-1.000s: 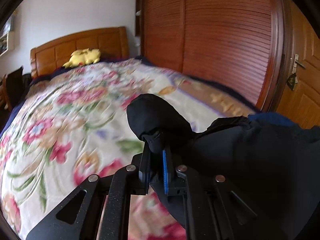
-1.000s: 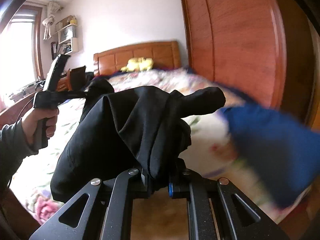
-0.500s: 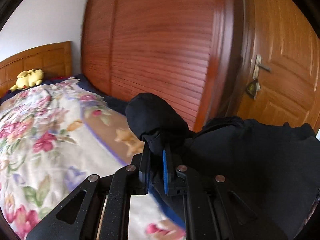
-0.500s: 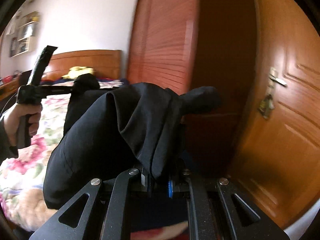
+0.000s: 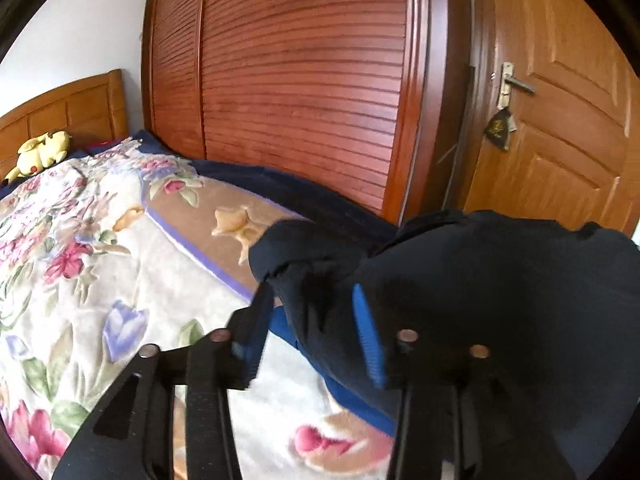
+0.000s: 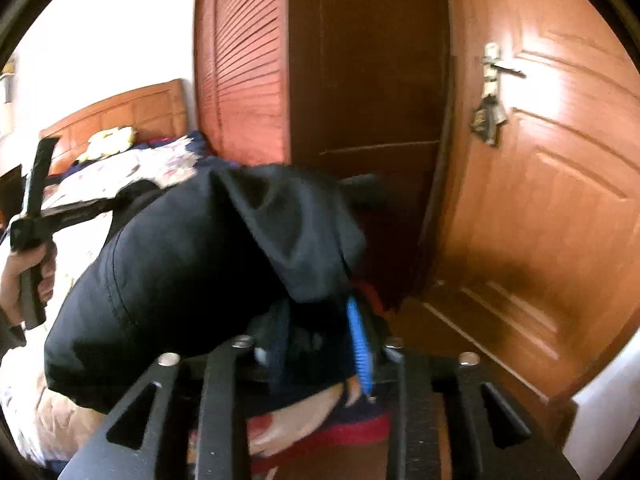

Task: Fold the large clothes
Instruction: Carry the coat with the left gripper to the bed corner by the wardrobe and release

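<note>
No legible text; dark tag [image 5: 499, 130] on door handle unreadable. Left gripper [image 5: 310, 322] and right gripper [image 6: 316, 338] both opening, black garment [image 5: 500, 288] slack between pads, draped over bed's [image 5: 120, 280] foot corner. Right view blurred, garment's lower edge hidden. Wardrobe [image 5: 300, 80] close behind bed.
</note>
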`<state>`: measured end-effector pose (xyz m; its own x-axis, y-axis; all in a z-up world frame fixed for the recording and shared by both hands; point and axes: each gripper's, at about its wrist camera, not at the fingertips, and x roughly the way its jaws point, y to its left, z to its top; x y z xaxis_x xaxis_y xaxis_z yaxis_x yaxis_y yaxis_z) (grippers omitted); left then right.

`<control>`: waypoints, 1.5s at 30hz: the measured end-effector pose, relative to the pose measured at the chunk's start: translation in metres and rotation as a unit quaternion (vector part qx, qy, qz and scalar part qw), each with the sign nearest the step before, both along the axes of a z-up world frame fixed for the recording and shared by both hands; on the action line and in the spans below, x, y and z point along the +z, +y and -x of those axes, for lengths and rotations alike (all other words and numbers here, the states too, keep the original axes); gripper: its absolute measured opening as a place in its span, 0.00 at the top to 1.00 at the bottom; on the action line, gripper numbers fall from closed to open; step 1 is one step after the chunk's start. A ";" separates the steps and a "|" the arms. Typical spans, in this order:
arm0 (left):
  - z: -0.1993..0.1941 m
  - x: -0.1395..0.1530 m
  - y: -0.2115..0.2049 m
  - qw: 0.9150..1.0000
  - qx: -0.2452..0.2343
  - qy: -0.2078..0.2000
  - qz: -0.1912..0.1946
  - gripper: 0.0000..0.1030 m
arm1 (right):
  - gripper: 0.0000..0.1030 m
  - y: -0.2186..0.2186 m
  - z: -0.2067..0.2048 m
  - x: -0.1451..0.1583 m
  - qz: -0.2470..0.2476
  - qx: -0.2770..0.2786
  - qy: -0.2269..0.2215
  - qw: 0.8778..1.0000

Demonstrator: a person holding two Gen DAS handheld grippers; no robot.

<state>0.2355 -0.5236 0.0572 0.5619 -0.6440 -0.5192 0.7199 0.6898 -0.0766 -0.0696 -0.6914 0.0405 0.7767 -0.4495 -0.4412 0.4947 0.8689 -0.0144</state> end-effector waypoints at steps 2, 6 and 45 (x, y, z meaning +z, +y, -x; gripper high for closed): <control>0.004 0.001 0.006 1.000 -0.007 0.000 0.002 0.57 | 0.58 0.007 0.015 0.013 0.007 0.000 -0.025 1.000; 0.023 0.007 0.036 1.000 -0.029 -0.010 0.003 0.39 | 0.58 0.042 0.023 0.030 0.029 0.013 -0.044 0.999; 0.140 -0.052 0.371 0.990 0.131 -0.053 -0.028 0.00 | 0.18 0.308 -0.029 -0.010 0.020 0.207 -0.003 0.978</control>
